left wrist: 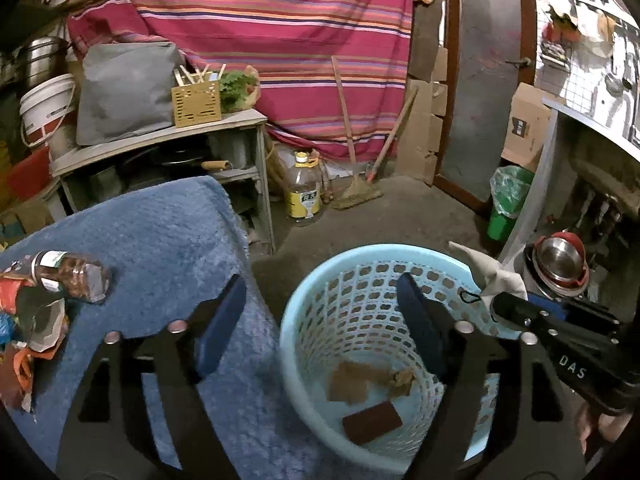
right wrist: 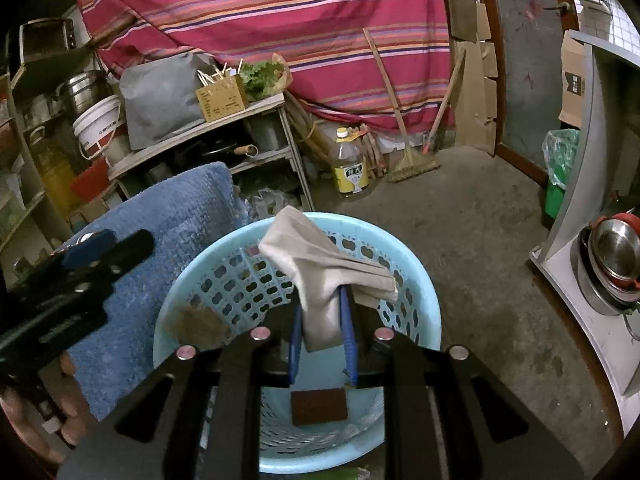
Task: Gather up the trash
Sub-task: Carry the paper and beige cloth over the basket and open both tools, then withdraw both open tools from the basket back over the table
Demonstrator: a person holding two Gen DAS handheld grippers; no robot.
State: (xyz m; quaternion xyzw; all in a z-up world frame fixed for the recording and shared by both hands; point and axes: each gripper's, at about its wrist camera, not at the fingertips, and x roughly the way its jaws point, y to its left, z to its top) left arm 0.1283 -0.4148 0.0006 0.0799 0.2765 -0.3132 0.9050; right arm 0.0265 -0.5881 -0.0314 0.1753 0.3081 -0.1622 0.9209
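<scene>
A light blue perforated basket (left wrist: pixel 352 264) stands on the floor beside a blue towel-covered surface (left wrist: pixel 160 232). It also shows in the right wrist view (right wrist: pixel 192 272). Inside lie a dark red block (left wrist: pixel 372 422) and brown scraps (left wrist: pixel 348 384). My right gripper (right wrist: pixel 322 344) is shut on a crumpled grey tissue (right wrist: pixel 316 272), held over the basket; it appears in the left wrist view (left wrist: pixel 500 276) too. My left gripper (left wrist: pixel 320 324) is open and empty, one finger over the towel, one over the basket. A spice jar (left wrist: pixel 72 276) and torn wrappers (left wrist: pixel 32 320) lie on the towel at left.
A shelf unit (left wrist: pixel 180 136) with a wooden holder, greens and a grey bag stands behind the towel. An oil bottle (left wrist: pixel 304 188) and broom (left wrist: pixel 356 188) are on the floor by a striped red cloth. A green bin (left wrist: pixel 508 204) and steel bowls (left wrist: pixel 560 264) are at right.
</scene>
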